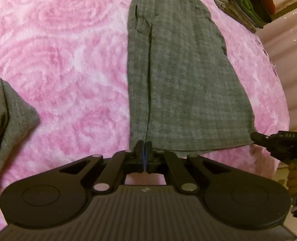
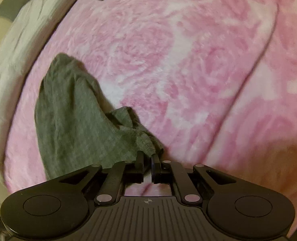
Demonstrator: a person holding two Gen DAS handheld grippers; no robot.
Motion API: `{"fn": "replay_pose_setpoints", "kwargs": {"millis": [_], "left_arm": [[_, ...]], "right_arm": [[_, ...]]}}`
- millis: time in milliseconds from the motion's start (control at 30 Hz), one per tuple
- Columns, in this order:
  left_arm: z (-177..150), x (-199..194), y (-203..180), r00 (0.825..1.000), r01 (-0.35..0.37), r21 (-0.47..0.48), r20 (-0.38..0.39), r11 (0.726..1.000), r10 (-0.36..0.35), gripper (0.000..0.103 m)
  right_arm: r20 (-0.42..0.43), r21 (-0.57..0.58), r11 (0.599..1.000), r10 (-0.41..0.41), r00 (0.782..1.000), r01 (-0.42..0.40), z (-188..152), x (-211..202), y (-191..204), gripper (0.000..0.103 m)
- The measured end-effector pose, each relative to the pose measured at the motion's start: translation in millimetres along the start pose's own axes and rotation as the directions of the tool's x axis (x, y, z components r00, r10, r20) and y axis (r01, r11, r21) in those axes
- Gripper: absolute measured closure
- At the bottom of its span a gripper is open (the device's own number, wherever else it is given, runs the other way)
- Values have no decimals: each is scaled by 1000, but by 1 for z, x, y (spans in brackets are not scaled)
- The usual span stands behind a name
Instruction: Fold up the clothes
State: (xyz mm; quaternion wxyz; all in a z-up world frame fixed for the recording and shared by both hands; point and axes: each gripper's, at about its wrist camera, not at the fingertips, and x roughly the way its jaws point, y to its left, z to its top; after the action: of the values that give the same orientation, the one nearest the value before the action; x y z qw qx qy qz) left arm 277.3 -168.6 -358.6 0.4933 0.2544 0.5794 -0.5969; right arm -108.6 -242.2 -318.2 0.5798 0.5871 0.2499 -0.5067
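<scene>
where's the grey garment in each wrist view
Left wrist: grey garment lies flat from top centre down to the left gripper.
Right wrist: it spreads lower left, a corner bunched at the right gripper.
Shared landmark: the pink rose blanket beneath it.

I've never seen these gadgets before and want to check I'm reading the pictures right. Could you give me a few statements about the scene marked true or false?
1. The grey garment lies on a pink rose-patterned blanket. True.
2. The left hand-held gripper is wide open. False: its jaws are shut on the garment's near edge.
3. The right hand-held gripper pinches grey fabric. True.
4. The garment is bright red. False: it is grey.
5. A stack of folded clothes sits at the blanket's far edge. True.
</scene>
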Motion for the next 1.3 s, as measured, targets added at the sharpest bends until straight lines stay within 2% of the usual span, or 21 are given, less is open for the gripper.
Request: {"fn": "replay_pose_setpoints", "kwargs": {"millis": [100, 200, 233, 267, 333, 467, 600, 767, 900, 1000, 1033, 1100, 1133, 1300], "left_arm": [[25, -19, -3, 999, 13, 6, 51, 1000, -13, 99], [69, -3, -10, 997, 23, 2, 74, 1000, -23, 90], [83, 2, -12, 996, 26, 0, 82, 1000, -26, 88], [98, 8, -15, 996, 29, -1, 90, 1000, -29, 88], [127, 18, -20, 994, 36, -4, 105, 999, -35, 86], [186, 40, -29, 990, 49, -9, 137, 999, -47, 85], [245, 62, -39, 984, 62, -14, 168, 998, -59, 83], [254, 85, -43, 988, -24, -2, 150, 1000, 25, 83], [250, 82, -40, 986, -35, -20, 164, 999, 38, 83], [247, 79, -40, 985, -31, -16, 169, 999, 33, 80], [246, 80, -41, 986, -33, -9, 166, 999, 34, 82], [244, 82, -41, 987, -26, -1, 159, 1000, 26, 98], [243, 84, -41, 988, -16, -1, 155, 1000, 16, 100], [227, 36, -64, 957, -47, 68, 289, 997, 25, 100]], "right_arm": [[-14, -17, 1000, -6, 1000, 6, -1, -3, 4, 100], [-10, -51, 999, -19, 1000, 18, 4, -4, 13, 98], [-4, -62, 998, -27, 1000, 27, 6, -4, 16, 84], [8, -72, 996, -49, 999, 49, 9, -6, 19, 59], [52, -111, 989, -88, 995, 93, 15, -12, 26, 28], [128, -206, 967, -127, 984, 152, 33, -21, 35, 28], [137, -209, 973, -71, 988, 98, 66, -10, 35, 28], [131, -278, 961, 47, 990, -9, 101, 23, 62, 28], [104, -344, 936, 119, 987, -76, 117, 61, 94, 28], [87, -356, 929, 141, 986, -102, 124, 84, 110, 28], [81, -354, 929, 147, 986, -110, 127, 89, 113, 28], [68, -354, 928, 149, 987, -116, 131, 103, 119, 28], [64, -355, 928, 144, 987, -113, 133, 108, 121, 28], [70, -399, 911, 146, 987, -107, 139, 115, 136, 32]]}}
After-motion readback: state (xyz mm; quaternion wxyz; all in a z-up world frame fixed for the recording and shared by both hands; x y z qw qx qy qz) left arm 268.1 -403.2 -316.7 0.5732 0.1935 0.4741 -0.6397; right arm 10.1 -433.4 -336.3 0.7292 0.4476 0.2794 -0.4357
